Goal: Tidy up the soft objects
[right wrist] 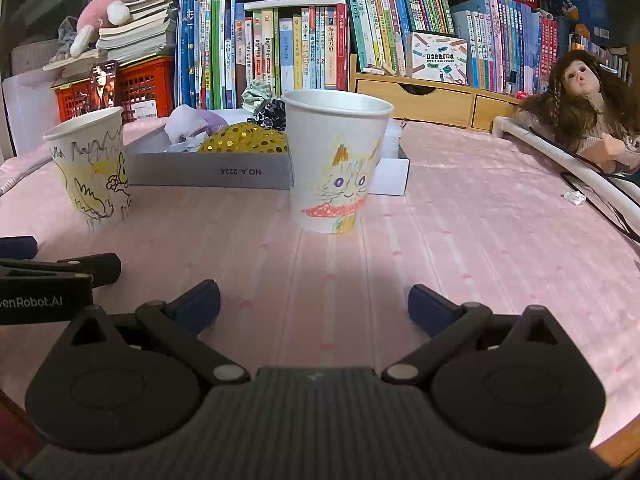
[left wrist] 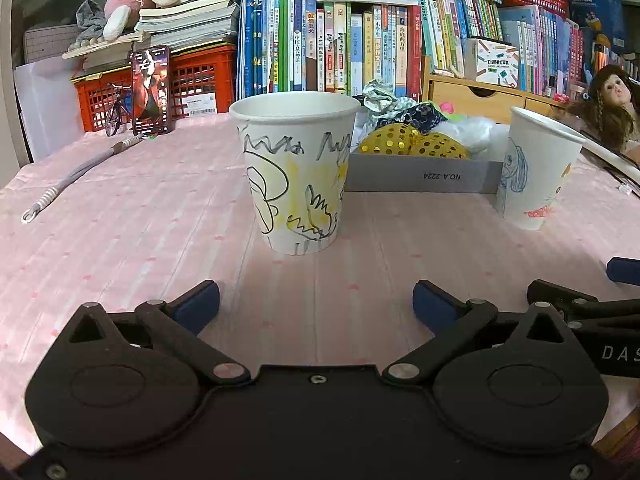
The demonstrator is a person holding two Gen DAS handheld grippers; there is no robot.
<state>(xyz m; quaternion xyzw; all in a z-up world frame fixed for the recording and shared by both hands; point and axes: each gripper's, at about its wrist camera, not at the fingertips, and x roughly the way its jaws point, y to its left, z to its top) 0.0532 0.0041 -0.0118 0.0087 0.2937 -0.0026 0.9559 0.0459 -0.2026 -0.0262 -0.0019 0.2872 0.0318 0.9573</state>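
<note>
Both claws wide, empty: L gripper faces left cup, R gripper faces cat cup; soft items sit in tray at frame ctr behind cups—reach over rims, pinch lightly.

Long-haired doll, orange crate, toy bicycle and shelved books beyond pink tablecloth.
</note>
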